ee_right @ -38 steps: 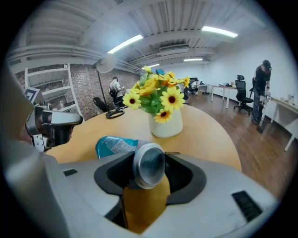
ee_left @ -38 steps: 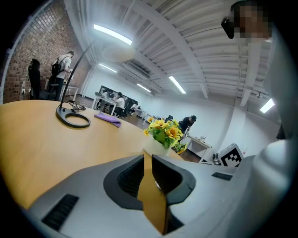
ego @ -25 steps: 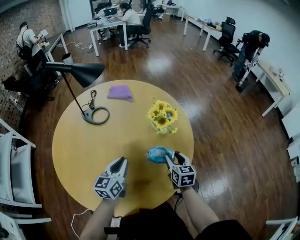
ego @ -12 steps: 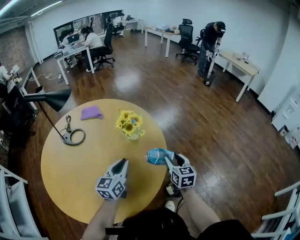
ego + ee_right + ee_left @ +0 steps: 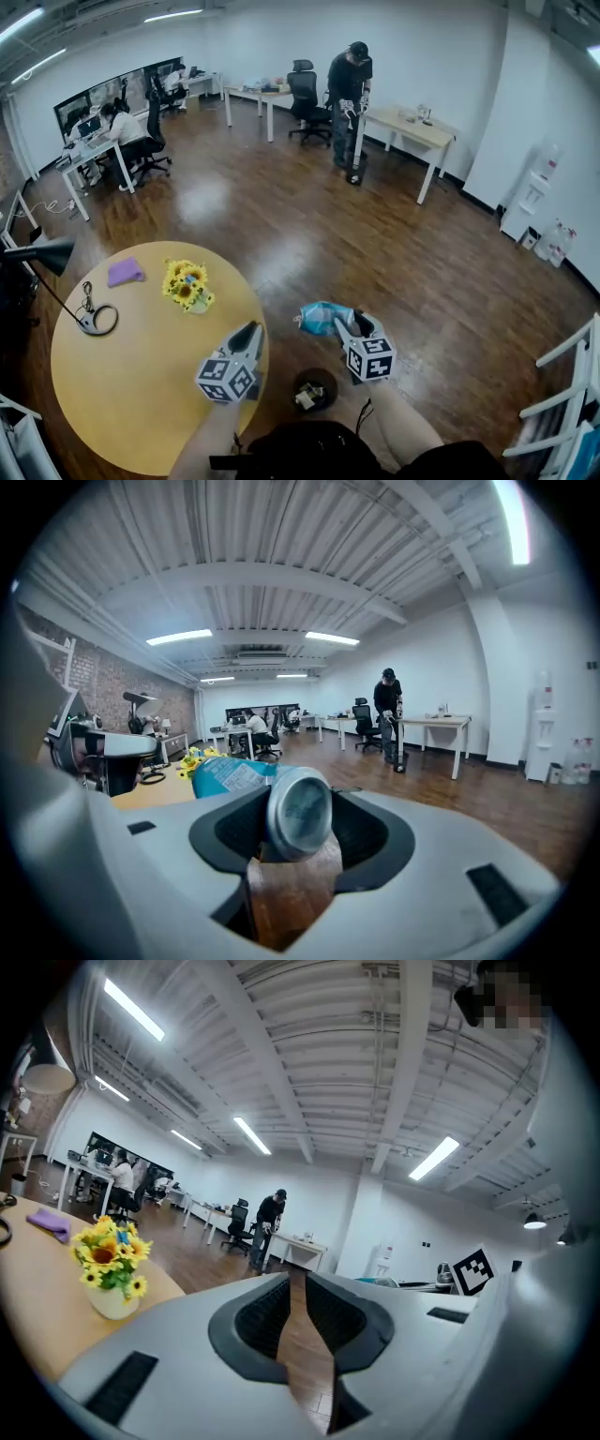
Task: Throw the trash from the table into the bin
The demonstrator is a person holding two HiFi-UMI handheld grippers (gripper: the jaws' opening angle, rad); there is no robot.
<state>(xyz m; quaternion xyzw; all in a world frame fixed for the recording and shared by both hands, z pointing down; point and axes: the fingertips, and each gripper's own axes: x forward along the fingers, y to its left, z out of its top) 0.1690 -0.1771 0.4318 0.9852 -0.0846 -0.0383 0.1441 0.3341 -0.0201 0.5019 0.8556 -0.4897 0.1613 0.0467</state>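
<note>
Carrying a blue can (image 5: 323, 317) clamped in the right gripper (image 5: 342, 323), centre frame, off the round table (image 5: 112, 403) & over wood floor. Left gripper (image 5: 253, 329): jaws a slit apart, empty. Next, prob.: lower over the dark bin (image 5: 314, 389), bottom centre, & let go.
</note>
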